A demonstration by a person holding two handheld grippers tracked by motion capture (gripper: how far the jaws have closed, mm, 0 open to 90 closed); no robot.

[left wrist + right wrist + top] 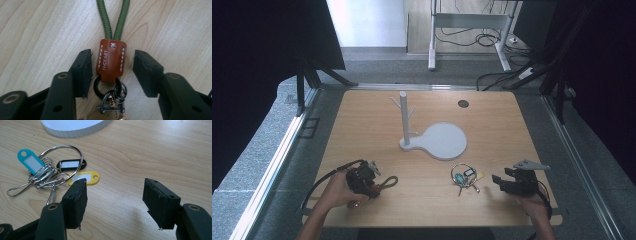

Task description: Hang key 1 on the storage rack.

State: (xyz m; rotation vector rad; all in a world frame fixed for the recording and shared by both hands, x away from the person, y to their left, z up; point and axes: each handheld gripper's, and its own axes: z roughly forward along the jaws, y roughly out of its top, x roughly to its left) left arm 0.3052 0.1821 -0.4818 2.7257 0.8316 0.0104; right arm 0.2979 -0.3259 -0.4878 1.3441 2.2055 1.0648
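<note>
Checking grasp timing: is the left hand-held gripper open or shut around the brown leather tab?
Open. In the left gripper view the left hand-held gripper has a jaw on each side of the brown leather tab, with gaps on both sides.

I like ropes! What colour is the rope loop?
Green rope loop, clearest in the left gripper view.

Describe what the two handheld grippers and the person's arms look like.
Both grippers are black. The left gripper has blocky black jaws with brass-coloured screw holes, and a black cable loops from it. The right gripper carries a grey three-cornered plate on top. The person's forearms are bare, with no sleeves visible.
</note>
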